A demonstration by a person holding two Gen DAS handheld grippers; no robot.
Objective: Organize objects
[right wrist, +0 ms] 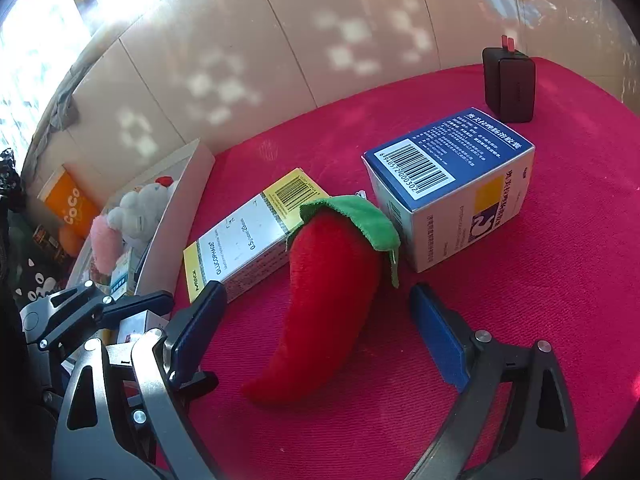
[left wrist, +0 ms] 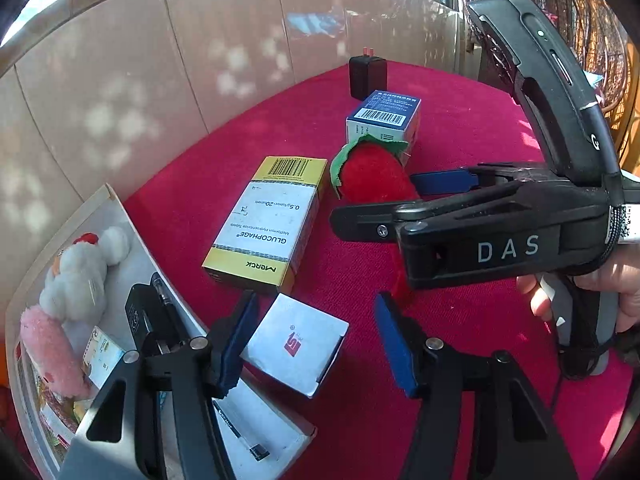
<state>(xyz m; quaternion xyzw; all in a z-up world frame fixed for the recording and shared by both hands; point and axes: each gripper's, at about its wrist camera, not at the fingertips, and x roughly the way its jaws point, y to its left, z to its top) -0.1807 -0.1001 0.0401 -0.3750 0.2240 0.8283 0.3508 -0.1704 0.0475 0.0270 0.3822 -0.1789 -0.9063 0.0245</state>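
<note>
In the left wrist view, the left gripper (left wrist: 316, 340) reaches from six o'clock over a red cloth (left wrist: 460, 128), its blue pads parted about halfway around a small white box (left wrist: 298, 342) with a red logo; the left pad sits against the box's left edge, while a gap shows between the box and the right pad, so the box is not clamped. Just above it, toward eleven o'clock, a yellow-and-white Glucophage box (left wrist: 266, 222) lies flat. A plush red chili (left wrist: 372, 178) lies at the centre, and behind it at one o'clock stands a blue-and-white box (left wrist: 384, 120), with a black charger (left wrist: 367, 76) farther back at twelve. At eight o'clock an open tray (left wrist: 120, 216) holds a white plush toy (left wrist: 80, 276) and a pink plush toy (left wrist: 48, 348). The right gripper (left wrist: 384, 204) comes in from three o'clock, held by a hand (left wrist: 592, 296), its fingers beside the chili. In the right wrist view, the right gripper (right wrist: 316, 320) stands wide open, pads on either side of the chili (right wrist: 320, 300) without touching it. The Glucophage box (right wrist: 248, 236) lies at ten o'clock of the chili, the blue-and-white box (right wrist: 452, 192) at two, the charger (right wrist: 509, 84) beyond it, and the left gripper (right wrist: 120, 308) shows at eight o'clock.
</note>
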